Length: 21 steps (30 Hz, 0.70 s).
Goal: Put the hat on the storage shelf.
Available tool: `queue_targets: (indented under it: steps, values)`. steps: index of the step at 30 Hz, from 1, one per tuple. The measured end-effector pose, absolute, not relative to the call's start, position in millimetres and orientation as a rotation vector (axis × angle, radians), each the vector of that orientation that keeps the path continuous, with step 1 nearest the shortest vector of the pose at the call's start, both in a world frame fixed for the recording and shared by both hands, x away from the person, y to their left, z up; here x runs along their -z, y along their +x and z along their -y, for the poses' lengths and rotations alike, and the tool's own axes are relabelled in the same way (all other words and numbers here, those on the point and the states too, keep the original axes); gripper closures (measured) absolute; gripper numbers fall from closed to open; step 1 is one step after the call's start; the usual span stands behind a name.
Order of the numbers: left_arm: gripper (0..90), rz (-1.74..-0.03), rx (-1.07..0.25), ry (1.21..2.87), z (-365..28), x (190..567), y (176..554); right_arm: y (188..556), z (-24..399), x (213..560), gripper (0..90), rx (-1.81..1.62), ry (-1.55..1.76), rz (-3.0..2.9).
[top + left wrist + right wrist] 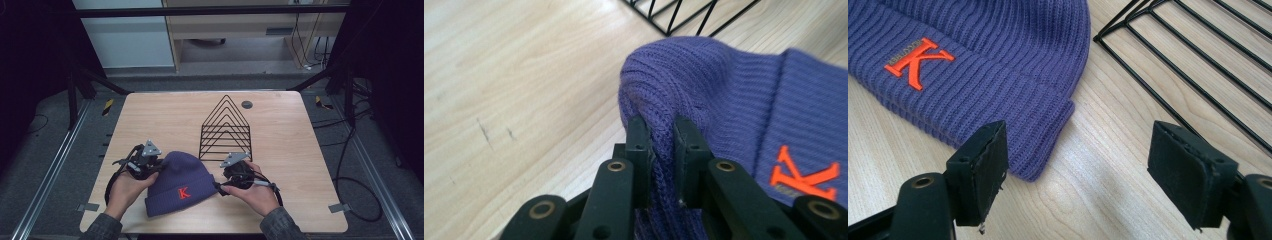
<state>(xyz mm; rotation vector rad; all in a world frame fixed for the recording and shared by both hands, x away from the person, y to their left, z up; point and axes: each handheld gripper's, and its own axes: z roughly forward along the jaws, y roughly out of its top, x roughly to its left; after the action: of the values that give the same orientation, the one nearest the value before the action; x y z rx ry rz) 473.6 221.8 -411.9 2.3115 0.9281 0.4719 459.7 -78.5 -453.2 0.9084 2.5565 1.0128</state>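
Pinching a fold of the purple ribbed knit beanie with an orange K at its left edge, the left gripper has both jaws pressed onto the fabric. Beanie lies flat near the table's near edge, between both hands. Right gripper sits just beside the cuff's right corner, jaws spread wide, touching nothing; black wire rack just beyond.

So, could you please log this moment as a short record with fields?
surface: wooden table
item: purple beanie with orange K, lying flat
left gripper: shut, pinching a fold of the beanie's knit
right gripper: open, at the beanie's cuff corner, not gripping
behind beanie: black wire rack, lying on the table
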Motion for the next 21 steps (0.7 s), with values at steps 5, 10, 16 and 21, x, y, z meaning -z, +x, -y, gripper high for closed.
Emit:
queue_targets:
  steps: [5,10,16,21]
  values:
    - [79.4,-0.879,-0.508,2.304,-216,392,469,458,83,453,23.4,-1.027,0.919,-2.546]
    - [79.5,-0.821,-0.54,2.309,-211,372,462,456,87,449,23.9,-1.054,0.921,-2.526]
    - [79.6,-0.742,-0.577,2.297,-206,342,451,452,84,441,24.5,-1.087,0.898,-2.513]
    - [79.9,-0.693,-0.597,2.289,-204,320,448,452,80,434,23.7,-1.091,0.881,-2.509]
